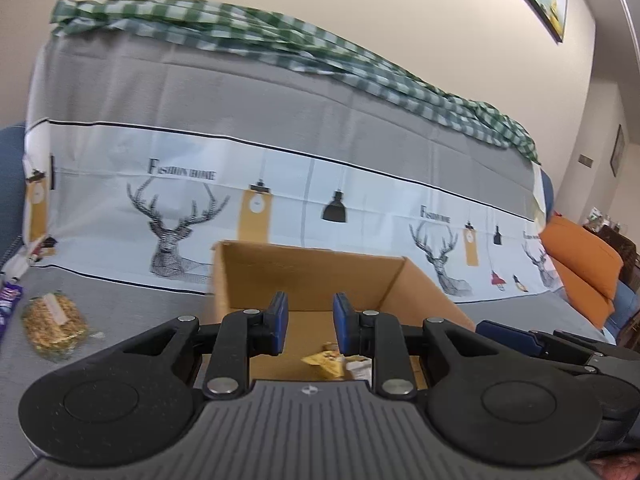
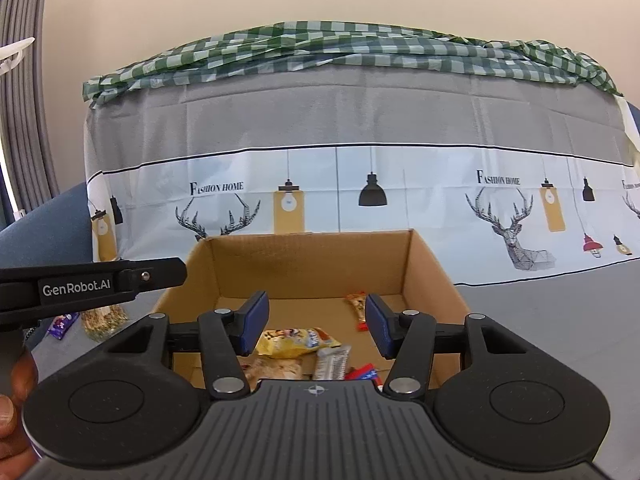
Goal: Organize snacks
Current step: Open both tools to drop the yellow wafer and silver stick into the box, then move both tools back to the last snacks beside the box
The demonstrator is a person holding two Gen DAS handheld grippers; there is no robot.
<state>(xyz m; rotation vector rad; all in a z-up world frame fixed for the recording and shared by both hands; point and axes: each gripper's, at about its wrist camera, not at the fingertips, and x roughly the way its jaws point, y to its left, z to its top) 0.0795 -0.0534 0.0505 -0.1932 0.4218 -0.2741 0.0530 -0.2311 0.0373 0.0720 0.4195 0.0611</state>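
An open cardboard box [image 1: 312, 276] [image 2: 312, 264] stands on the grey-covered sofa seat. It holds several snack packs: a yellow bag [image 2: 294, 342], a silver bar [image 2: 330, 362], a small orange pack [image 2: 356, 304] and a red wrapper [image 2: 362, 372]. The yellow bag [image 1: 326, 362] also shows in the left wrist view. My left gripper [image 1: 307, 322] is open and empty over the box's near edge. My right gripper [image 2: 316, 322] is open and empty above the snacks. A clear bag of yellow snacks [image 1: 52, 322] [image 2: 105, 320] and a purple pack [image 1: 8, 300] [image 2: 62, 325] lie left of the box.
The sofa back wears a grey and white deer-print cover [image 2: 360, 184] with a green checked cloth [image 2: 340, 52] on top. Orange cushions [image 1: 584, 268] sit at the right. The right gripper [image 1: 520, 338] shows beside the box, and the left gripper's arm [image 2: 88, 284] crosses at left.
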